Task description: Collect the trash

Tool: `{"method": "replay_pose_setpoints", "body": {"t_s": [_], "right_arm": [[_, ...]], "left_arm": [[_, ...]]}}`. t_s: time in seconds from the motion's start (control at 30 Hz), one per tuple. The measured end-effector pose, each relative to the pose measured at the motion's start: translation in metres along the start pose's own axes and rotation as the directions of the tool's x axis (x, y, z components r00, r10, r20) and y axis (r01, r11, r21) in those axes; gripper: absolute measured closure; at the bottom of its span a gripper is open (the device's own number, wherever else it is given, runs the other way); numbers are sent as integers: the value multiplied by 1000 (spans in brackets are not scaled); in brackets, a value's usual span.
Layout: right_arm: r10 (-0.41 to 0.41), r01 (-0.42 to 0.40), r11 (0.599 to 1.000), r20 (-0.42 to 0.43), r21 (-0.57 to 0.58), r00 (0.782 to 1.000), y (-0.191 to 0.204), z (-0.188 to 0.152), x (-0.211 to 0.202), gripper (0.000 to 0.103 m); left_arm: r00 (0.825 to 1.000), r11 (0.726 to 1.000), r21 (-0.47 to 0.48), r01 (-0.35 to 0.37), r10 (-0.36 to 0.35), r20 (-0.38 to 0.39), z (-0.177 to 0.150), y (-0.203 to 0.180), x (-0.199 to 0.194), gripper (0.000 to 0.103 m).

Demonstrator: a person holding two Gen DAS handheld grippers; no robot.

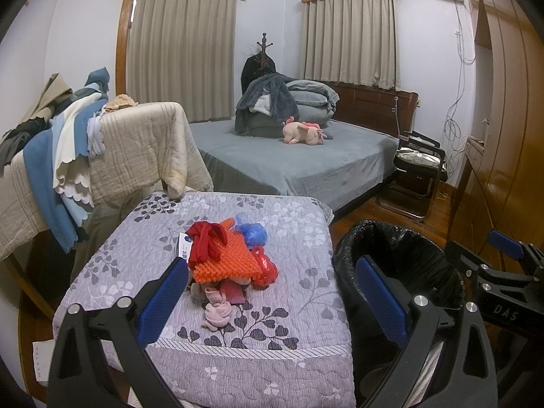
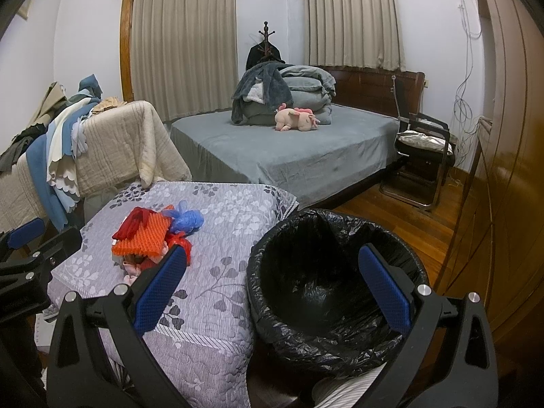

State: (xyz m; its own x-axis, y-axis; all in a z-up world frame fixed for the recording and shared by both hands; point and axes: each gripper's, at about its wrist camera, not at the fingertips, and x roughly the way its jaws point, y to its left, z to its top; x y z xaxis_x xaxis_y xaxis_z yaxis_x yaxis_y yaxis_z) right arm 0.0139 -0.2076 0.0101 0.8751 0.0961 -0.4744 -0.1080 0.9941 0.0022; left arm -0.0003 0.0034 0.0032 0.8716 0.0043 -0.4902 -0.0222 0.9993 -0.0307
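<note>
On the quilt-covered bench [image 1: 272,346], the trash pile [image 1: 231,255] is heaped around an orange knit thing, right beside the black-lined bin [image 2: 336,292]. Both the left tool [image 1: 272,295] and right tool [image 2: 272,289] are held wide open, nothing gripped.

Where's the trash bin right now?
The black-lined trash bin stands on the wood floor, right of the floral quilted surface, directly ahead of the open right tool in its view.
</note>
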Motion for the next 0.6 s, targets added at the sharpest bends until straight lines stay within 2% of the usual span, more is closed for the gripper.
{"method": "replay_pose_setpoints", "body": {"t_s": [0.27,0.37,0.6], "right_arm": [[2,-2,1000,-3,1,1000,1,5,4,5],[2,-2,1000,-6,0,1000,0,-2,8,5],[10,-10,1000,-12,0,1000,12,-7,25,5]], "left_arm": [[1000,1000,-2,0,0,-2,0,3,2,6],[1000,1000,-2,0,0,-4,0,5,2,6],[1000,1000,-8,-8,8,-9,-14,16,14,6]]}}
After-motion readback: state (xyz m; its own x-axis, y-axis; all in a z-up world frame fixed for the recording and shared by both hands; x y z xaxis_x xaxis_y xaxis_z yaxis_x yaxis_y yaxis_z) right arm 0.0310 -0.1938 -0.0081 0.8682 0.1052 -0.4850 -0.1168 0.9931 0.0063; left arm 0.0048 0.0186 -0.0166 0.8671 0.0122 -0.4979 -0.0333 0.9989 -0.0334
